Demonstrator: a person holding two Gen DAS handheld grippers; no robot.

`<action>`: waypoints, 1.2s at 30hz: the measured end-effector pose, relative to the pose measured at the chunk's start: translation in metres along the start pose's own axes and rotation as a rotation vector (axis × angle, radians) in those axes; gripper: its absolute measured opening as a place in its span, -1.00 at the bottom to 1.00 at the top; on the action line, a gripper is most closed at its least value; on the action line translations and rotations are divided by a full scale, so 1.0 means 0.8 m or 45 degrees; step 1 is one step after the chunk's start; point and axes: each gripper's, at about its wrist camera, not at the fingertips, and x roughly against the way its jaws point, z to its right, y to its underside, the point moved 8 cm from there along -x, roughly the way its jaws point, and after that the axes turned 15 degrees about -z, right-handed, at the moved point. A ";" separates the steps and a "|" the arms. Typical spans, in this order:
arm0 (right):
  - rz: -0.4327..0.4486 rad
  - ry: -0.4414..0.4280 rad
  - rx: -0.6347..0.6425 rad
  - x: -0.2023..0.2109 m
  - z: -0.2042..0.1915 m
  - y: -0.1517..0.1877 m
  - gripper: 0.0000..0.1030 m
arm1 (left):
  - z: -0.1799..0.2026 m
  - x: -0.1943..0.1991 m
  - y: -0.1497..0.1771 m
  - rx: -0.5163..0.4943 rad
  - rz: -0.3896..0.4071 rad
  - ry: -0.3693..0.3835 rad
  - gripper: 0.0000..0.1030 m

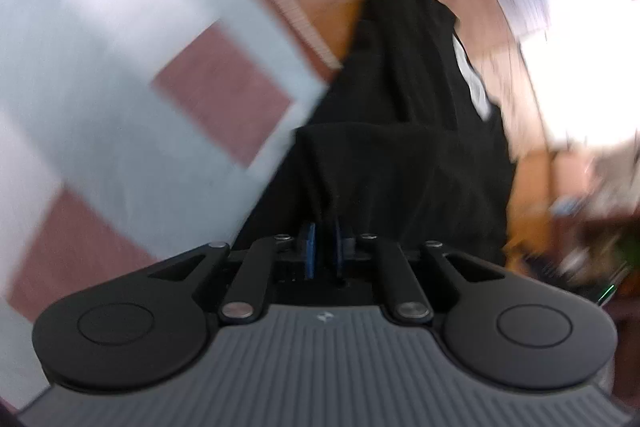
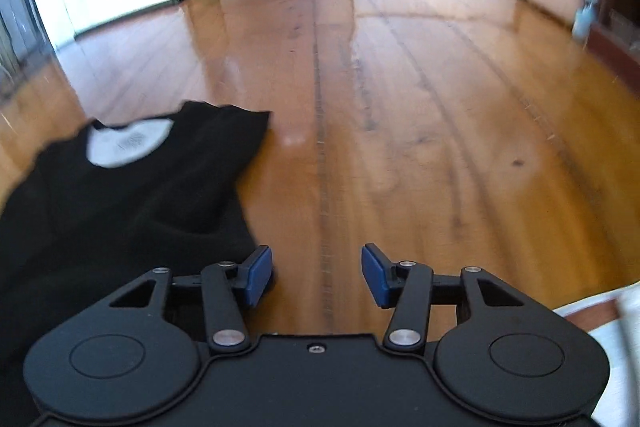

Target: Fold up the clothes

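A black shirt lies partly on a wooden floor, its collar end with a pale neck label spread ahead and to the left of the right gripper, while the left gripper holds its near end, blue pads pressed together on a gathered fold of the black cloth. From the left wrist view the fabric runs away from the pinch in a long, creased band toward the far floor, beside a pale blue and maroon checked mat; heavy blur hides finer detail there. The right gripper hovers low over bare boards just beside the shirt's edge, its fingers spread wide and holding nothing. The step in hand looks like carrying one end of the shirt over to make a fold. Doing it well likely calls for a firm pinch on the left, the cloth kept taut enough to lie flat, and the right gripper taking the matching edge so both corners travel together and land square. The left gripper points along the shirt's length, tilted down; the right is aimed level and forward across the floor, with the shirt off to its left.
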 end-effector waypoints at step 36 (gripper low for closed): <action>0.107 -0.034 0.779 -0.038 -0.062 0.004 -0.30 | 0.477 -0.260 -0.113 -1.685 -0.125 -0.392 0.43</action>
